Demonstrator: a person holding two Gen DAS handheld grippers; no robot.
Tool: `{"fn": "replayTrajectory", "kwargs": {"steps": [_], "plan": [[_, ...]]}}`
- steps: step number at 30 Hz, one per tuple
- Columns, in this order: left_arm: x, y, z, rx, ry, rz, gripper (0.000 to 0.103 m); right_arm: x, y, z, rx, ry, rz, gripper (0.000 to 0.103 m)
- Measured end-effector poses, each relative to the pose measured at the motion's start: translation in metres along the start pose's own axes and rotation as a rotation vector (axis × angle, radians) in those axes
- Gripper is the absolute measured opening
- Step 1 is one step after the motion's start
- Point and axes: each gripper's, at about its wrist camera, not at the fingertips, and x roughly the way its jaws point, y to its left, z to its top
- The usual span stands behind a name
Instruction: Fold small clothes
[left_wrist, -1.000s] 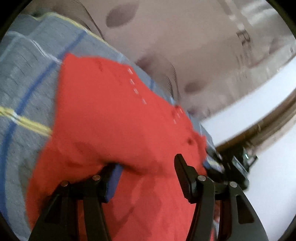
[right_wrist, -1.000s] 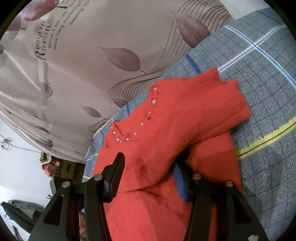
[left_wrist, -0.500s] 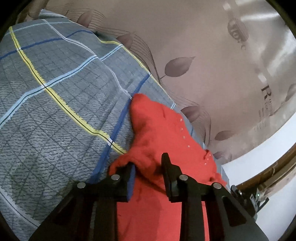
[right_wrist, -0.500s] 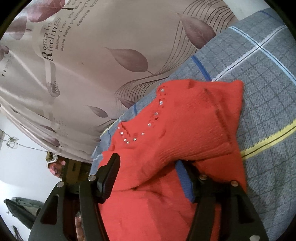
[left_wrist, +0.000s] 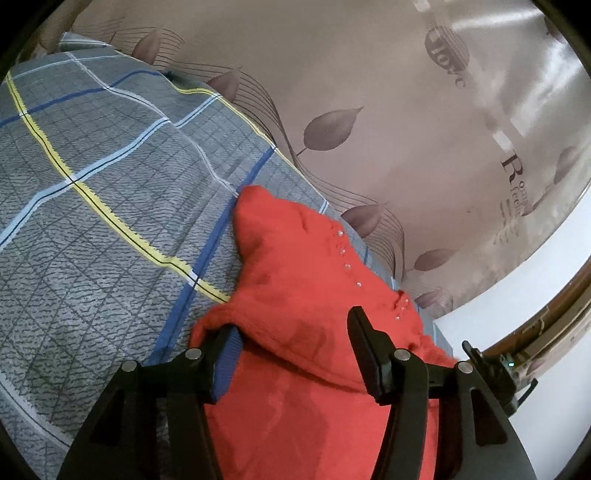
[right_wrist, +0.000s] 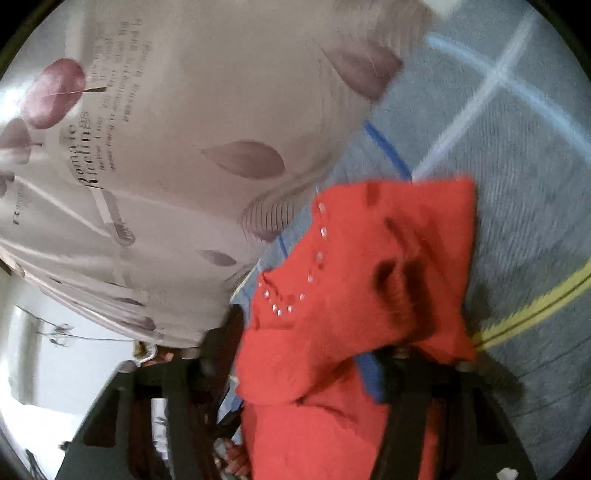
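Red knit, a small sweater (left_wrist: 306, 295) with a row of tiny clear beads (left_wrist: 345, 254) along its neckline, lies on a bed under a grey plaid bedspread (left_wrist: 103, 206) crossed by blue, pale blue and yellow stripes. It sits at the bedspread's right edge in the left wrist view, close to a beige curtain (left_wrist: 388, 110) printed with brown leaves and lettering, which hangs just beyond the far side of the bed.

Seen from the left wrist, the left tongs (left_wrist: 295, 343) have just been opening and now stand fairly wide, with a raised fold of the sweater humped between the two fingers; the left finger (left_wrist: 225, 347) touches the fabric while the right finger (left_wrist: 364, 343) looks clear of it.

From the right wrist (a blurred picture), the sweater (right_wrist: 369, 266) covers the gap of the right tongs (right_wrist: 295, 384). These have just been closing, and a fold drapes over the right finger (right_wrist: 391, 369), yet I cannot tell whether the pads press on the cloth. White wall (right_wrist: 74, 362) shows at the near left below the curtain (right_wrist: 184, 147).
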Motion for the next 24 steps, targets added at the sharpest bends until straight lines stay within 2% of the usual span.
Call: {"fn": "replayTrajectory", "kwargs": {"steps": [2, 3, 5, 7, 8, 9, 10, 12, 14, 15, 16, 17, 18, 19, 21, 22, 23, 24], "plan": [[0.000, -0.001, 0.000, 0.000, 0.000, 0.000, 0.057, -0.010, 0.013, 0.002, -0.055, -0.031, 0.000, 0.034], [0.001, 0.000, 0.000, 0.001, 0.001, 0.001, 0.057, -0.010, 0.016, 0.003, -0.076, -0.023, -0.043, 0.034], [0.000, -0.001, 0.000, 0.003, 0.002, 0.000, 0.058, 0.000, 0.011, 0.005, -0.097, 0.029, -0.157, 0.034], [0.000, 0.000, 0.000, 0.001, 0.001, -0.003, 0.058, 0.009, -0.002, 0.005, -0.050, 0.073, -0.160, 0.033], [0.000, 0.000, 0.000, 0.000, 0.001, -0.003, 0.058, 0.012, -0.006, 0.005, -0.041, 0.081, -0.160, 0.027], [0.000, 0.000, 0.000, 0.001, 0.001, -0.003, 0.058, 0.013, -0.007, 0.005, -0.047, 0.081, -0.170, 0.014], [0.000, 0.000, 0.000, 0.001, 0.000, -0.003, 0.058, 0.014, -0.006, 0.006, -0.057, 0.076, -0.191, 0.009], [0.000, 0.000, 0.000, 0.000, -0.001, -0.004, 0.058, 0.015, 0.001, 0.008, -0.063, 0.047, -0.193, 0.007], [-0.001, 0.001, 0.000, -0.004, -0.008, -0.004, 0.058, 0.016, 0.012, 0.013, -0.068, 0.020, -0.146, 0.007], [-0.002, 0.001, 0.000, -0.006, -0.014, 0.000, 0.058, 0.016, 0.020, 0.016, -0.067, 0.013, -0.086, 0.007], [-0.003, 0.002, 0.000, -0.009, -0.020, 0.002, 0.058, 0.014, 0.031, 0.019, -0.057, -0.009, 0.042, 0.007], [-0.003, 0.003, -0.001, -0.012, -0.024, 0.002, 0.058, 0.009, 0.037, 0.020, -0.066, -0.042, 0.128, 0.006], [-0.003, 0.003, 0.000, -0.014, -0.025, 0.003, 0.058, 0.006, 0.042, 0.021, -0.098, -0.075, 0.138, 0.006], [-0.003, 0.003, -0.001, -0.014, -0.027, 0.007, 0.058, 0.009, 0.039, 0.024, -0.114, -0.085, 0.051, 0.006], [-0.002, 0.003, 0.000, -0.013, -0.026, 0.009, 0.058, 0.023, 0.015, 0.026, -0.070, -0.038, -0.085, 0.006], [-0.002, 0.003, 0.000, -0.013, -0.027, 0.007, 0.058, 0.029, 0.003, 0.023, -0.085, -0.015, -0.190, 0.006], [-0.002, 0.003, 0.000, -0.013, -0.027, 0.008, 0.058, 0.031, -0.004, 0.022, -0.091, -0.008, -0.242, 0.006], [-0.002, 0.003, 0.000, -0.012, -0.026, 0.011, 0.058, 0.030, -0.011, 0.021, -0.065, -0.005, -0.232, 0.006]]}}
